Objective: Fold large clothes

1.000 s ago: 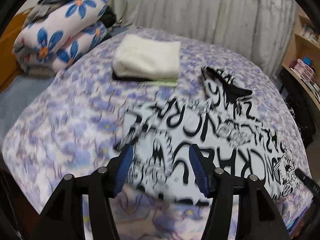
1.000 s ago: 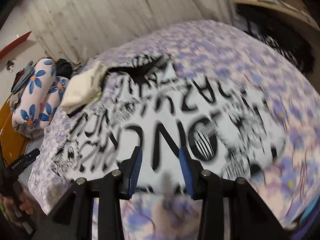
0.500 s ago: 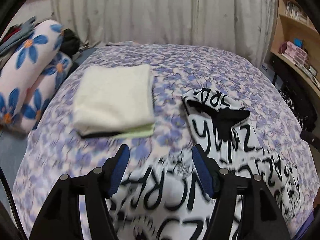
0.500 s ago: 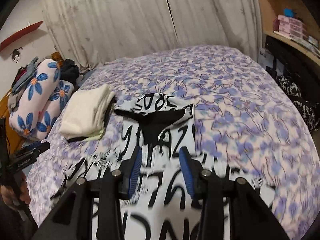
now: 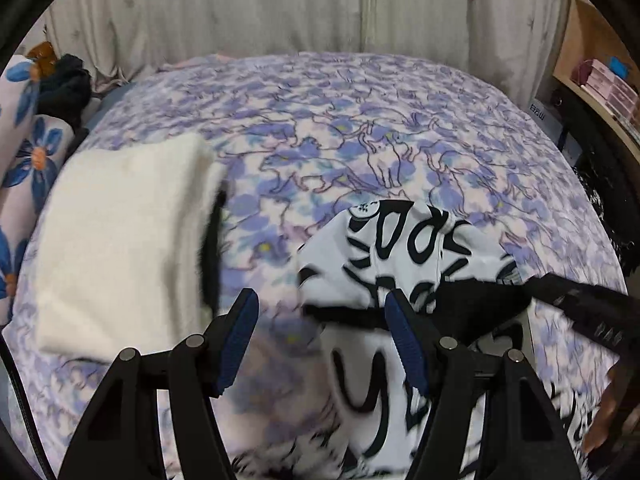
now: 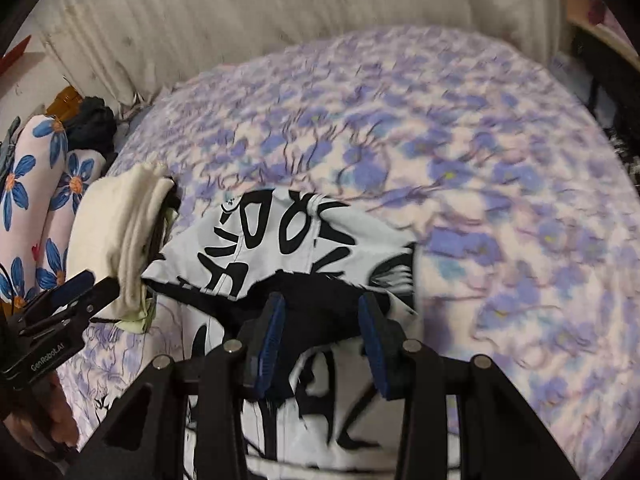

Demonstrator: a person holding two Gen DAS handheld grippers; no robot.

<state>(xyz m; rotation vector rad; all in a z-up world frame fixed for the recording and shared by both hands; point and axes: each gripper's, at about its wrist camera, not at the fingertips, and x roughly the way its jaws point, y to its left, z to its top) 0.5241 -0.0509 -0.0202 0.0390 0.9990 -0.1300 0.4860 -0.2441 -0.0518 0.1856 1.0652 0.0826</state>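
I'm seeing dim, flat indoor light, no glare. Motion blur smears the bedspread (image 6: 500, 208), worst in right wrist view. Heavy fisheye bend, black vignette at corners.

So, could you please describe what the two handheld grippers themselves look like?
Both match: the left gripper and right gripper have angular black frames with round silver pins and ribbed blue pads lining the fingers. In the right wrist view, the left gripper's body carries white "GenRobot.AI" lettering. No sleeves show.
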